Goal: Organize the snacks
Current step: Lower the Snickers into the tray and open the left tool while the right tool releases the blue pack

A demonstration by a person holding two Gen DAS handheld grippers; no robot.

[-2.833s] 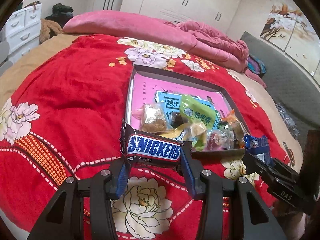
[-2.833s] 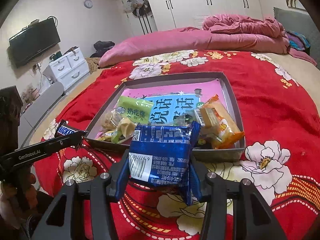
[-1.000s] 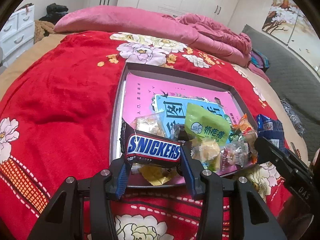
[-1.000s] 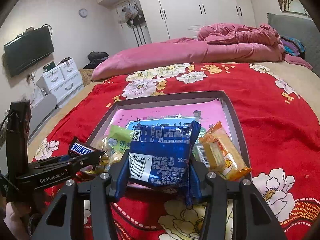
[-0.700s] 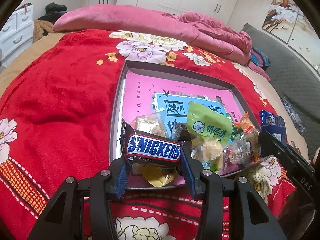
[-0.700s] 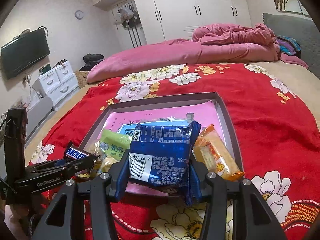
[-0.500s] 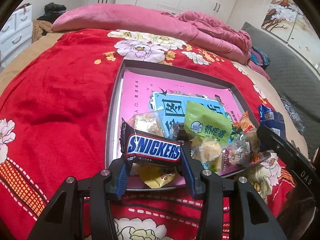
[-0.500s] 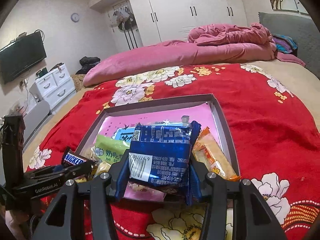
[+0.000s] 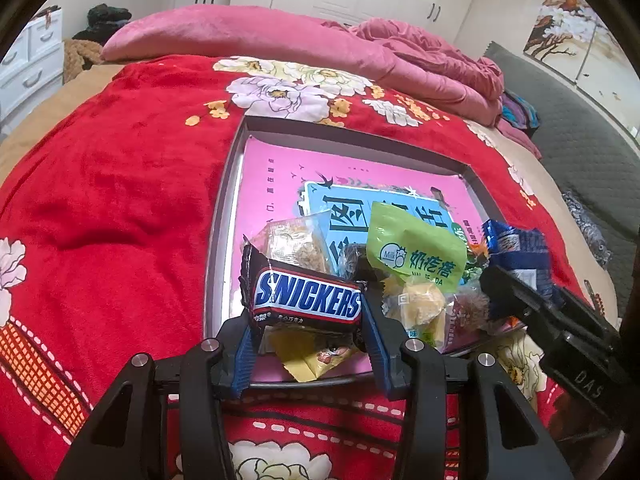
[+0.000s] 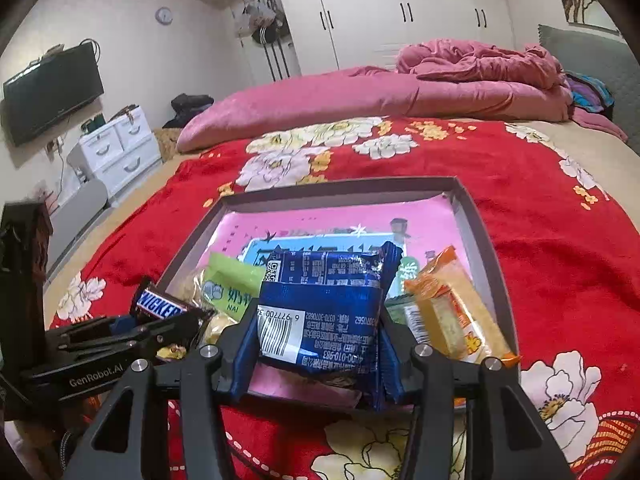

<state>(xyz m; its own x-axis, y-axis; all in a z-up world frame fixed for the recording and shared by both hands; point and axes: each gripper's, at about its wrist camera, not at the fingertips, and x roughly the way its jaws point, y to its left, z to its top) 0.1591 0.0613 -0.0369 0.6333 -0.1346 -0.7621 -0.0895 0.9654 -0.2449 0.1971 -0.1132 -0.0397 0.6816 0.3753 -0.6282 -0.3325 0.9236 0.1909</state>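
Step, judged: drop both snacks into grey shallow cardboard box (image 9: 224, 216) on red floral blanket (image 9: 112, 184). Carry past near rim, release over bare pink liner toward far edge, not onto pile at near edge.

Left gripper (image 9: 308, 344): narrowed, clamping brown Snickers bar (image 9: 306, 298) over near-left corner.

Right gripper (image 10: 320, 344): narrowed, clamping blue foil snack packet (image 10: 324, 308) over near edge, beside orange wafer pack (image 10: 448, 308).

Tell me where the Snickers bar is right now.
The Snickers bar is clamped in the left tool, held over the tray's near-left corner, beside the green snack packet.
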